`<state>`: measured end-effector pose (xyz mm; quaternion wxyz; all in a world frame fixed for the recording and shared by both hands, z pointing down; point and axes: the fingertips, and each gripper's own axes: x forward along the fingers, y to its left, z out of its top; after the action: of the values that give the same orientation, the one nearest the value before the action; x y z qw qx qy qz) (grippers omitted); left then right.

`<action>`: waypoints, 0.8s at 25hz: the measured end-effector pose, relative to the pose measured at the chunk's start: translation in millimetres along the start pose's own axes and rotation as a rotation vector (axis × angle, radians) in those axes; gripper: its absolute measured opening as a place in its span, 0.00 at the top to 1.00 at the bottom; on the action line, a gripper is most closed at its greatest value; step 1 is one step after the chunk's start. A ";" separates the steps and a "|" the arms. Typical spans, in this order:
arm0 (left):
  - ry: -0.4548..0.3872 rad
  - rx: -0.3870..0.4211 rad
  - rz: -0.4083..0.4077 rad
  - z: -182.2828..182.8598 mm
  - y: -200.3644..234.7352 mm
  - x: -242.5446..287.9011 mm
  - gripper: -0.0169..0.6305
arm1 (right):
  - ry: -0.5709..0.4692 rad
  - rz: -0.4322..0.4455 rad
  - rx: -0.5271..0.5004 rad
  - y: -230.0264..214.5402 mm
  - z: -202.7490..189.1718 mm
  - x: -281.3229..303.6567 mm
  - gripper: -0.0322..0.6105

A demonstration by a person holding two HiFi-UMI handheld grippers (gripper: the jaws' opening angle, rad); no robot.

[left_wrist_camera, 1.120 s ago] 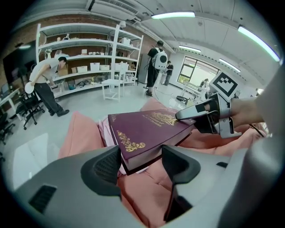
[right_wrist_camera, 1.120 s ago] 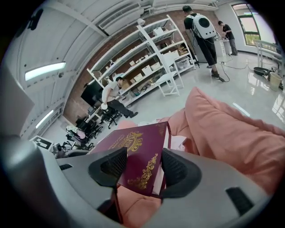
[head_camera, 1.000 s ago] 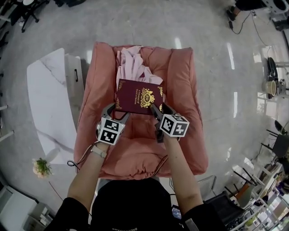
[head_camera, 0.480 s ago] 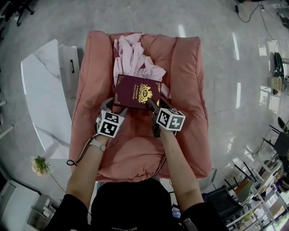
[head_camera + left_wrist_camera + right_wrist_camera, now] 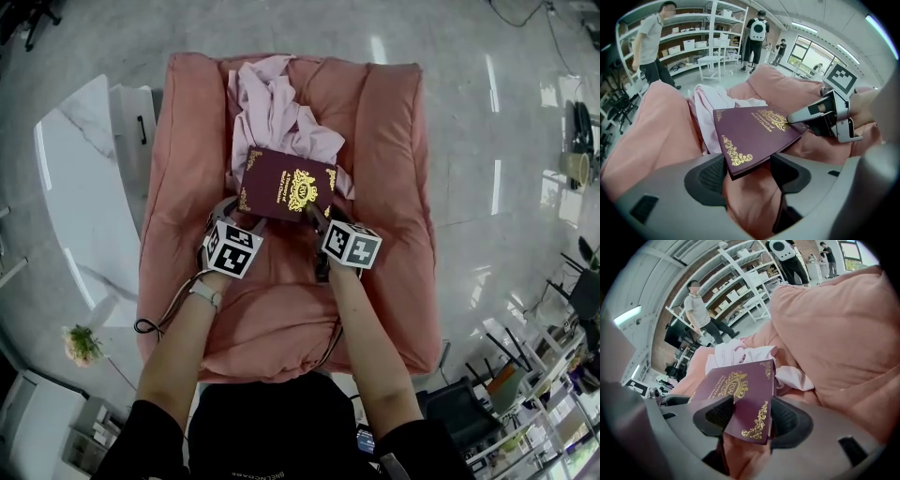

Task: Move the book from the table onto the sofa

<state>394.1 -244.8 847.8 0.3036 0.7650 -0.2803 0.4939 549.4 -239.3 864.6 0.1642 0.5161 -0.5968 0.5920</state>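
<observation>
The head camera looks steeply down over the sofa (image 5: 394,187), while both gripper cameras (close, low) face the same book (image 5: 754,136).

a crumpled pale pink cloth (image 5: 272,112) lies in a heap. a small flowering plant (image 5: 82,345) shows at lower left, beside the glossy grey floor (image 5: 459,141). white shelving (image 5: 693,42) holds boxes; one person (image 5: 651,44) stands before it, and a second person (image 5: 752,28) with a white backpack stands further off.

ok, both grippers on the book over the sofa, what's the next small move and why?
Probably lower the book a little until it rests flat. The left gripper and right gripper each clamp a near corner with their jaws. The book is above the sofa seat, far edge over the pink cloth; whether it touches isn't clear.
</observation>
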 end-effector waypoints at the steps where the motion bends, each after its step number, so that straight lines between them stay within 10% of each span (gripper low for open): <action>1: 0.012 0.002 -0.003 -2.0 -0.5 2.9 0.53 | 0.005 -0.002 -0.001 -0.8 -1.5 1.5 0.54; 20: 0.080 -0.014 0.012 -3.8 0.4 -25.4 0.53 | -0.044 -0.043 0.016 5.5 20.3 -34.0 0.54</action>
<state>382.5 -238.9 825.6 0.3171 0.7409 -0.2759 0.5238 567.4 -244.0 829.2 0.1599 0.5429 -0.5842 0.5817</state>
